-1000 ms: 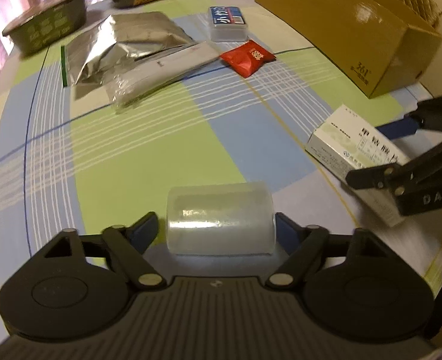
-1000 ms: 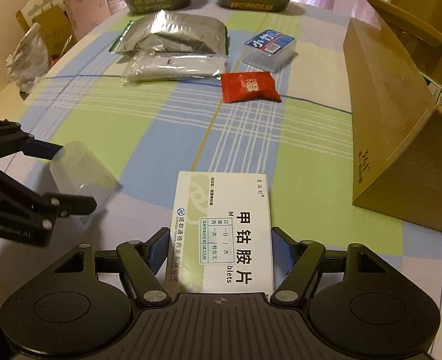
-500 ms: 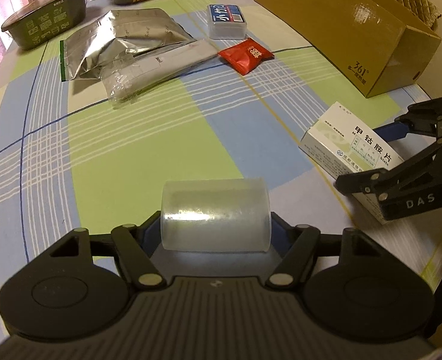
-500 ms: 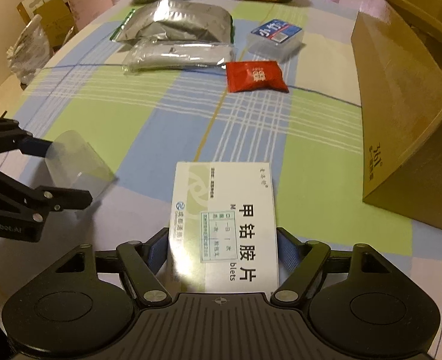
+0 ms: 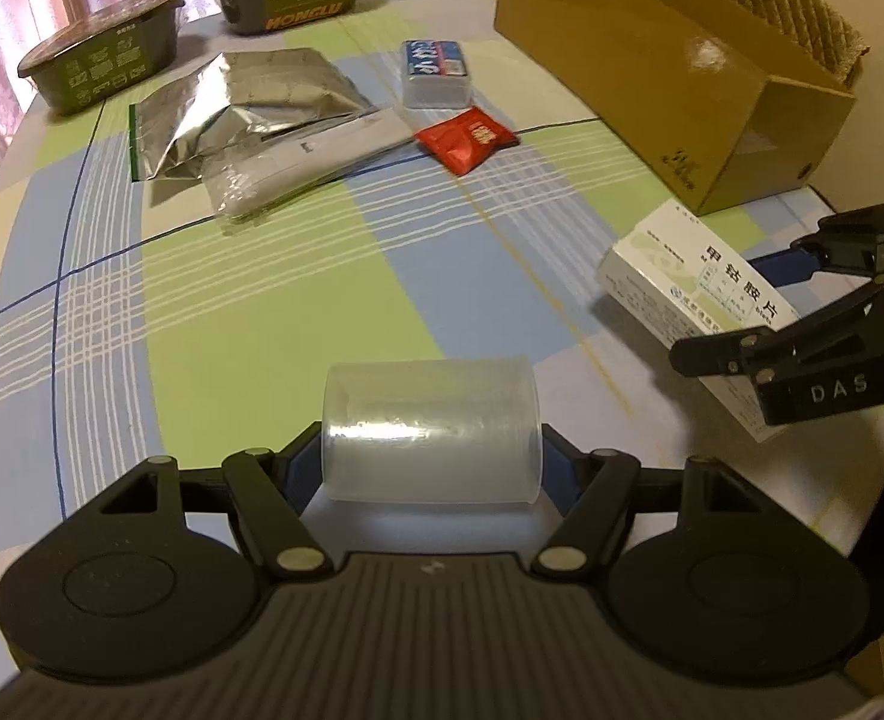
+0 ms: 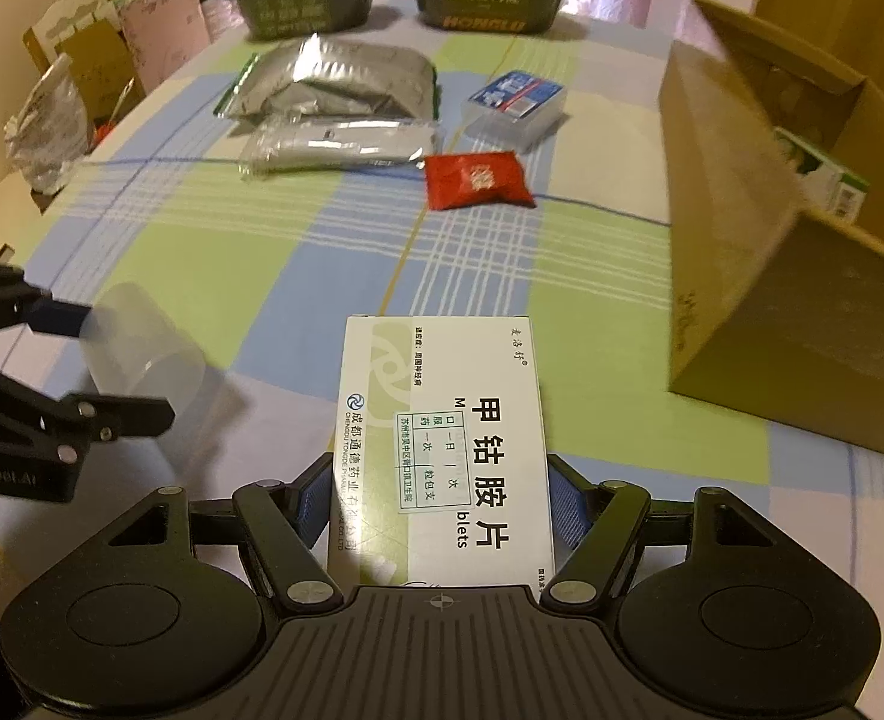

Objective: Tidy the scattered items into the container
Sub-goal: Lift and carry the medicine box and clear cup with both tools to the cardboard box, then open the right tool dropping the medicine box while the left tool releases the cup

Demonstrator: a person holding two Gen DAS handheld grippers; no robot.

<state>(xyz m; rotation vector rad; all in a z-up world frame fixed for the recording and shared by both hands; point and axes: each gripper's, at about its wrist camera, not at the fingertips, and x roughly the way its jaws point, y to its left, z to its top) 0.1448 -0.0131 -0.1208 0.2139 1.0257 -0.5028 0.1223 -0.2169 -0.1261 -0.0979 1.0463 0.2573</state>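
A clear plastic cup point(image 5: 430, 414) lies on its side between my left gripper's point(image 5: 431, 444) fingers, which are shut on it just above the tablecloth. My right gripper point(image 6: 439, 480) is shut on a white medicine box point(image 6: 442, 396) and holds it low over the table. The brown cardboard box point(image 6: 742, 276) stands open to the right, with a green-and-white carton point(image 6: 826, 174) inside. In the left wrist view the right gripper point(image 5: 724, 312) and its medicine box point(image 5: 676, 276) sit in front of the cardboard box point(image 5: 652, 90).
Farther back on the checked cloth lie a red packet point(image 5: 466, 138), a silver foil bag point(image 5: 244, 102), a clear packet point(image 5: 298, 162) and a blue-labelled plastic case point(image 5: 436, 72). Two dark green bowls point(image 5: 106, 66) stand at the far edge. Bags and cartons point(image 6: 82, 78) crowd the left side.
My left gripper's fingers closed onto the cup and raised it slightly. The right gripper has lifted the medicine box a little and carried it forward.
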